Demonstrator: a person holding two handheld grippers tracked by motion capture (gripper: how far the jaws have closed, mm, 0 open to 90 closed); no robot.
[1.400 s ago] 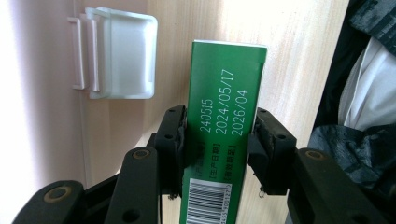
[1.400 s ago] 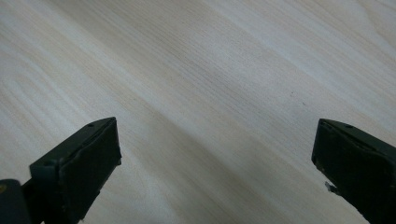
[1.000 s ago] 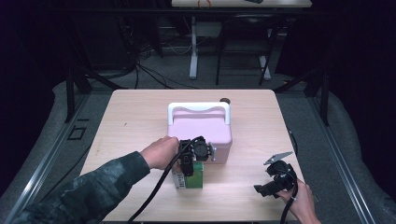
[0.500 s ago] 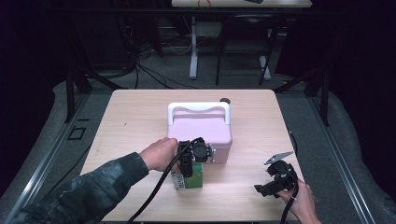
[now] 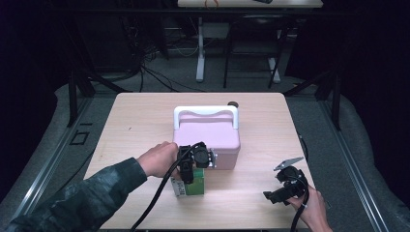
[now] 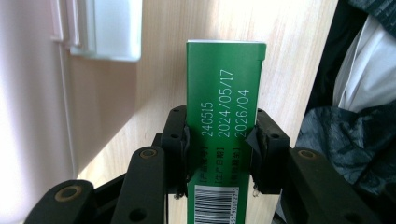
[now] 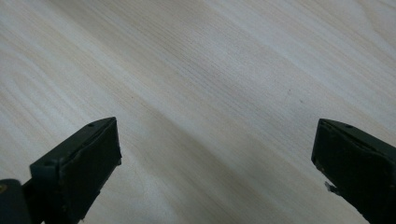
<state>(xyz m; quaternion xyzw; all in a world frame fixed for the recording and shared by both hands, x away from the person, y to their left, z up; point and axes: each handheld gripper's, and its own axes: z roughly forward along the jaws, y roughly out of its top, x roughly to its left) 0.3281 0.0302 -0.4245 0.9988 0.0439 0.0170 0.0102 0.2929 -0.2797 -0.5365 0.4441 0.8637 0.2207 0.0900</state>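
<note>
The wooden table (image 5: pixel 145 121) carries a pink box (image 5: pixel 207 137) with a white handle (image 5: pixel 206 112) standing up at its far side and its lid down; a small dark round thing (image 5: pixel 233 103) lies just behind it. Against the box's near side stands a green carton (image 6: pixel 224 116), printed with dates and a barcode, resting on the table. The left gripper (image 5: pixel 193 162) has its jaws pressed on the carton's two narrow sides, so the grasp looks done. The right gripper (image 5: pixel 285 186) rests low near the table's near right corner, well apart from the box, its jaws spread wide over bare wood. Judging from this, the work is early: the carton is gripped but not lifted, the box is shut, and opening it probably falls to the free gripper
</note>
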